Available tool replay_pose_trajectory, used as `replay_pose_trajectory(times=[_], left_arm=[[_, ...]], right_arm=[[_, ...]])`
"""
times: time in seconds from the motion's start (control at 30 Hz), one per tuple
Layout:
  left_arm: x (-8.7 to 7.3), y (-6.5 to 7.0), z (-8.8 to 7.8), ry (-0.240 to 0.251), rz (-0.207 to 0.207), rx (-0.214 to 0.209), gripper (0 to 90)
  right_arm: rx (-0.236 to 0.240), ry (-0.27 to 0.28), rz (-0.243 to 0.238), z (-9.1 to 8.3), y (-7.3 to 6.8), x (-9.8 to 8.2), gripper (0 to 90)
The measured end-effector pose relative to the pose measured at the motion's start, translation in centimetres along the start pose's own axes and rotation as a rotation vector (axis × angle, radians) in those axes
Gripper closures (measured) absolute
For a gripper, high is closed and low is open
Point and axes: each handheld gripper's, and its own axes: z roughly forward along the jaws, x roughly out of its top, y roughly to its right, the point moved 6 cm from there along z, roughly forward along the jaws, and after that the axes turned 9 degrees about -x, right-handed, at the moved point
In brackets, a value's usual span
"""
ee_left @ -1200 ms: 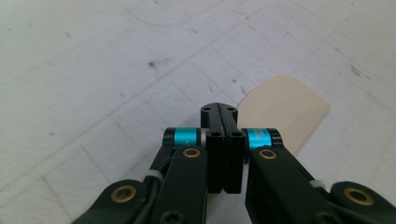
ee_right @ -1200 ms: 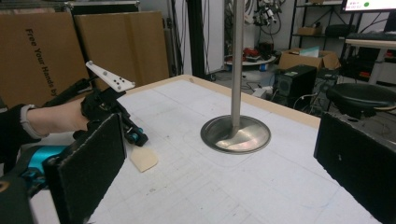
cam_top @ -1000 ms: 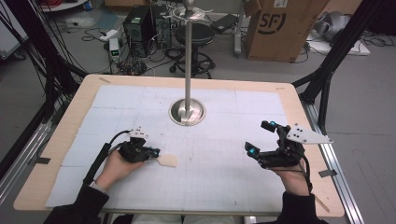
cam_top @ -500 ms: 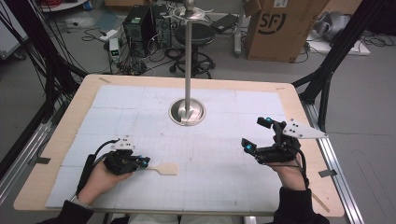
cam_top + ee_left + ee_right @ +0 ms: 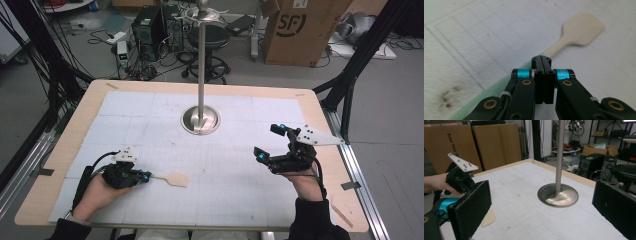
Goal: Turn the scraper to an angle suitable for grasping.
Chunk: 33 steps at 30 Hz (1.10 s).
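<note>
A spatula [image 5: 172, 178] with a cream blade and a pale green handle lies flat on the white mat at the front left. My left gripper [image 5: 146, 176] is low over its handle, pointing right. In the left gripper view its jaws [image 5: 541, 60] press together with no gap, and the spatula [image 5: 581, 27] handle runs beneath them, the blade beyond the tips. My right gripper [image 5: 269, 142] hovers at the right, open and empty, aimed toward the stand. Its wide-set pads [image 5: 471, 207] frame the stand base.
A metal pole stand [image 5: 200, 120] with a round base rises from the mat's middle far side. The right gripper view takes in the base [image 5: 557, 195], the left gripper [image 5: 461, 178] and the spatula blade [image 5: 488, 218]. Around the table stand boxes, cables and a stool.
My left hand has drawn back to the left and toward the front edge, uncovering more of the spatula. The right gripper has shifted slightly nearer and stays open.
</note>
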Motion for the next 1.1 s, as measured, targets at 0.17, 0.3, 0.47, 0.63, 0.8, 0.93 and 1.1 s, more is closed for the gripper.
replay_pose_trajectory(times=[0.17, 0.3, 0.47, 0.63, 0.8, 0.93, 1.1], left_arm=[[1.0, -1.5, 0.8, 0.070, -0.027, 0.058, 89.9], [2.3, -2.3, 2.1, 0.137, -0.045, 0.114, 89.9], [3.2, -2.5, 3.1, 0.145, -0.037, 0.122, 89.8], [4.1, -1.7, 3.0, 0.187, -0.008, 0.129, 89.9], [4.9, -0.4, 4.6, 0.173, 0.024, 0.084, 89.8], [4.9, -0.6, 5.7, 0.155, 0.008, 0.074, 89.9], [4.8, 0.2, 6.0, 0.142, 0.016, 0.022, 89.8]], right_arm=[[0.004, -0.009, -0.006, 0.1, -0.2, -0.1, 1.1], [0.001, -0.009, -0.012, 0.1, -0.3, -0.1, 1.1], [-0.003, -0.012, -0.012, 0.1, -0.3, -0.2, 1.1], [-0.001, -0.015, -0.010, 0.1, -0.3, -0.2, 1.1], [0.006, -0.008, -0.002, 0.0, -0.3, -0.2, 1.1], [0.010, -0.012, 0.000, 0.0, -0.4, -0.2, 1.1], [0.005, -0.014, 0.004, 0.2, -0.3, -0.3, 1.1]])
